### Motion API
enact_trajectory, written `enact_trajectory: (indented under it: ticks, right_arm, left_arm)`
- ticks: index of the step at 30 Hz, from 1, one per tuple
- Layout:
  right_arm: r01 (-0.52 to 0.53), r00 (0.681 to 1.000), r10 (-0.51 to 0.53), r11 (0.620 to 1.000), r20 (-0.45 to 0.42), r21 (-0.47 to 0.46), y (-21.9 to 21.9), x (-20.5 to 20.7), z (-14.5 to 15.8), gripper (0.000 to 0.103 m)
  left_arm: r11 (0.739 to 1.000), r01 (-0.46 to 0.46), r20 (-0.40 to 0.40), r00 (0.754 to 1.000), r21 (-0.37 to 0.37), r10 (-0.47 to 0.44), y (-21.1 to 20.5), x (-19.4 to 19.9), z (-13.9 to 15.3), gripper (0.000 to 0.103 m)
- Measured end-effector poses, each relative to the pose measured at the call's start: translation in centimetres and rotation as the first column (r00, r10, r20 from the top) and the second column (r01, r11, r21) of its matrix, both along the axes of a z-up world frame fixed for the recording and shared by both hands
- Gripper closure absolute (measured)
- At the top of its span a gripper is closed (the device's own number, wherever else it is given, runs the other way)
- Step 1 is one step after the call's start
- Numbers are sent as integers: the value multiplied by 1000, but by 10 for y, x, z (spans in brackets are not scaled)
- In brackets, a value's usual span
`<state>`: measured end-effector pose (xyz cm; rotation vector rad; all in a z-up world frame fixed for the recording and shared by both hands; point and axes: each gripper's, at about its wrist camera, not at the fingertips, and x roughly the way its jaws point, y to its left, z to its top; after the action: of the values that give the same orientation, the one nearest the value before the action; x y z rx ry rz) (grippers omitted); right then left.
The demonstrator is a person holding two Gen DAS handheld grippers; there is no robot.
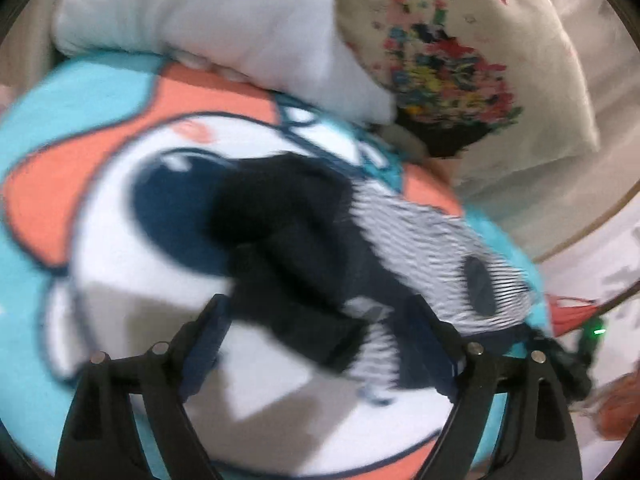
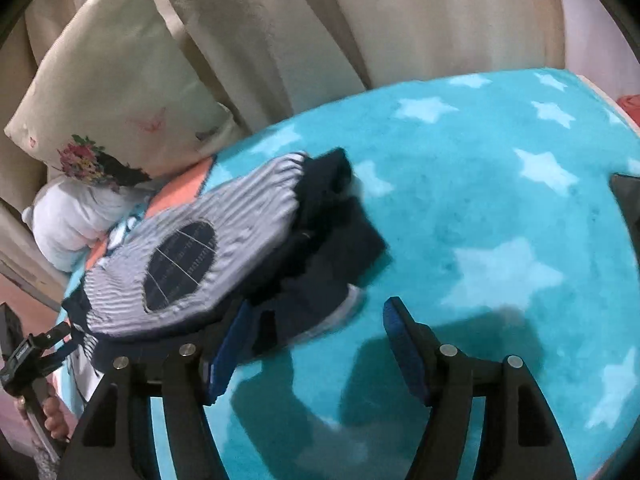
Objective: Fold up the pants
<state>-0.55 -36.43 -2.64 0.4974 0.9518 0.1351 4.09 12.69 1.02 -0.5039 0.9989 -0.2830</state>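
Note:
The pants (image 2: 208, 256) are small, striped grey-white with navy parts and an oval navy knee patch (image 2: 180, 266). They lie bunched on a turquoise star blanket (image 2: 500, 208). In the left wrist view the pants (image 1: 400, 248) lie between and ahead of my left gripper (image 1: 316, 320), which is open, with the navy fabric (image 1: 288, 240) at its fingers. My right gripper (image 2: 316, 320) is open and empty; its left finger (image 2: 232, 340) touches the pants' near edge. The left gripper also shows in the right wrist view (image 2: 44, 348) at the pants' far left end.
A cartoon-print part of the blanket (image 1: 120, 200) lies under the pants. A white pillow (image 1: 200, 20) and a floral cream pillow (image 2: 116, 92) stand at the bed's head. Beige curtains (image 2: 360, 20) hang behind. A hand (image 2: 54, 416) holds the left gripper.

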Motion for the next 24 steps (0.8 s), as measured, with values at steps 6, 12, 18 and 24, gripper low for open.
enact_trajectory:
  ticks: [6,12,18,24]
  right_arm:
    - [55,998,-58,995,27,86,17,34,-7,29]
    - [5,1000,-9,988,23,152,22,21,3,90]
    - [-54,994,43,992,103,114,31,-32,45,90]
    - [-2,999,-1,998,48,64,26,-48,18,82]
  left_arm:
    - [997,-59,-32,998,-58,57,-17,32,-5,42]
    - [995,-65,-110,992,-72,57,-12,16,-4,88]
    - [994,-68,-49,997,-82,64,1,-32,24,88]
    - [995,-104,-79,991,-3,103,8,-45,3,60]
